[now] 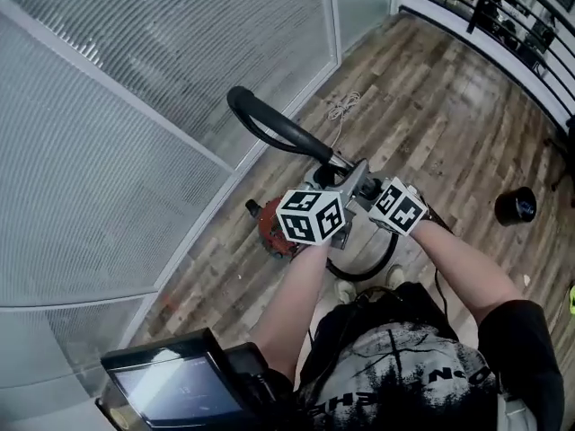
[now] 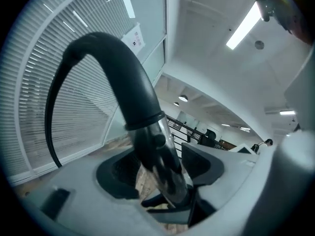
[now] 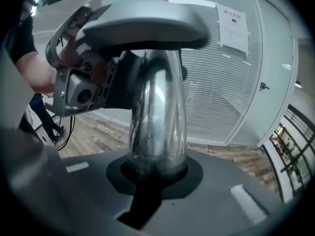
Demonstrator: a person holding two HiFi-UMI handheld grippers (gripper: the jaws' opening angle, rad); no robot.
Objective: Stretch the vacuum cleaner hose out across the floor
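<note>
Closest to the head camera is a small dark screen (image 1: 175,389) at the person's chest, and the two forearms reach forward from there. The right gripper (image 3: 155,167) is clamped on the shiny metal tube (image 3: 157,112) at the end of the hose (image 1: 274,126). The left gripper (image 2: 160,167) stands wide apart. The same tube passes between its pads (image 2: 203,162), but they do not press on it.

From the tube the black hose rises in a high arc in front of the glass wall (image 1: 135,79). It then comes down toward the red vacuum cleaner (image 1: 272,230), which stands on the wooden floor (image 1: 431,106) just before the person's feet. A loop of hose lies beside it, so the hose is not yet stretched out.

The hose looks light and flexible, and it will probably sag and spring back into a curve when pulled. The metal tube is stiff but smooth, so it may slip or turn in the grip. The black cuff where the hose meets the tube seems the better place to hold. If the pull is hard, the cleaner will likely follow.

Only the head view shows the cleaner and the loop on the floor. Only the left gripper view shows the open space beside the tube. The right gripper view shows the firm clamp and also the left gripper from outside, higher on the tube.
</note>
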